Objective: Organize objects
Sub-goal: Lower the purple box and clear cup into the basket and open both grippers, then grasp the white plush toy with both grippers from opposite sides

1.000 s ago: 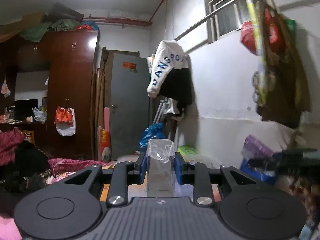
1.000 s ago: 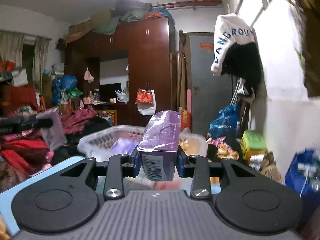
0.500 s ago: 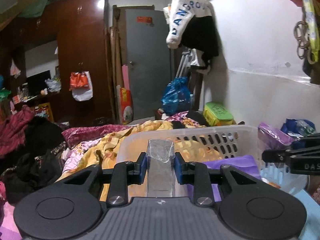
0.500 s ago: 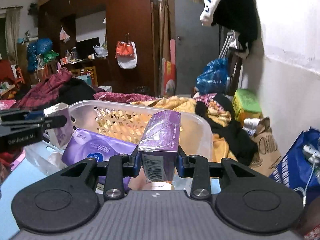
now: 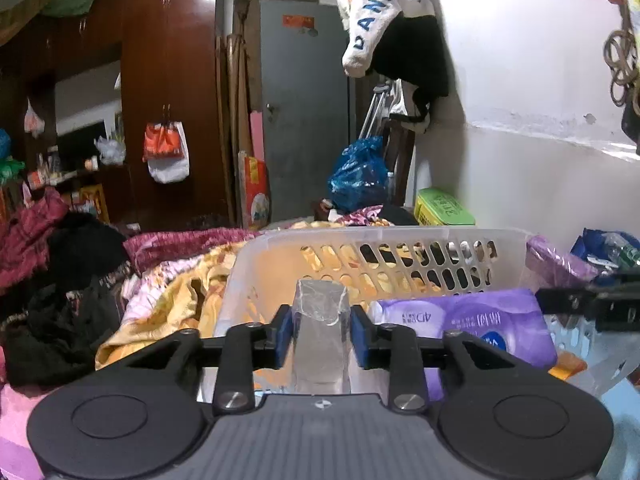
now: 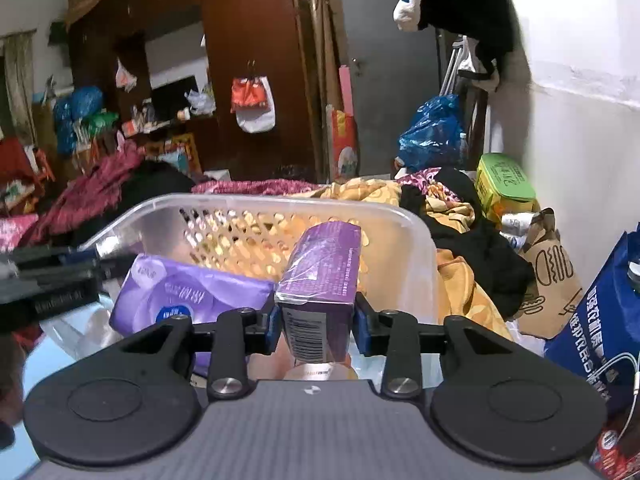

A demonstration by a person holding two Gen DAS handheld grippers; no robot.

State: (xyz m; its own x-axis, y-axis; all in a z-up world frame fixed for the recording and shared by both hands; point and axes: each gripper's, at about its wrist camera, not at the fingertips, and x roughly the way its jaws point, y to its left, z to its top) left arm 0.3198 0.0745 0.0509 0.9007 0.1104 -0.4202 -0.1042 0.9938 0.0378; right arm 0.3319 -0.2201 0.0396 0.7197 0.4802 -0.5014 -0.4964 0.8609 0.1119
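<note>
My left gripper (image 5: 320, 336) is shut on a clear-wrapped grey pack (image 5: 319, 332), held over the near left part of a clear plastic basket (image 5: 360, 236). A large purple tissue pack (image 5: 472, 320) lies inside the basket. My right gripper (image 6: 316, 326) is shut on a purple box (image 6: 320, 276) with a barcode, held over the basket's near edge (image 6: 280, 202). The purple tissue pack (image 6: 188, 300) shows left of it. The left gripper (image 6: 52, 280) shows at the left edge of the right wrist view, and the right gripper (image 5: 592, 304) at the right edge of the left wrist view.
Yellow and magenta bedding (image 5: 168, 292) and dark clothes (image 6: 480, 248) surround the basket. A green box (image 6: 504, 184), a brown paper bag (image 6: 548, 280) and a blue bag (image 6: 604, 320) lie to the right by the white wall. A wardrobe and door stand behind.
Both grippers have tilted down and moved toward the basket with their packs still held. The basket has come into full view below them.
</note>
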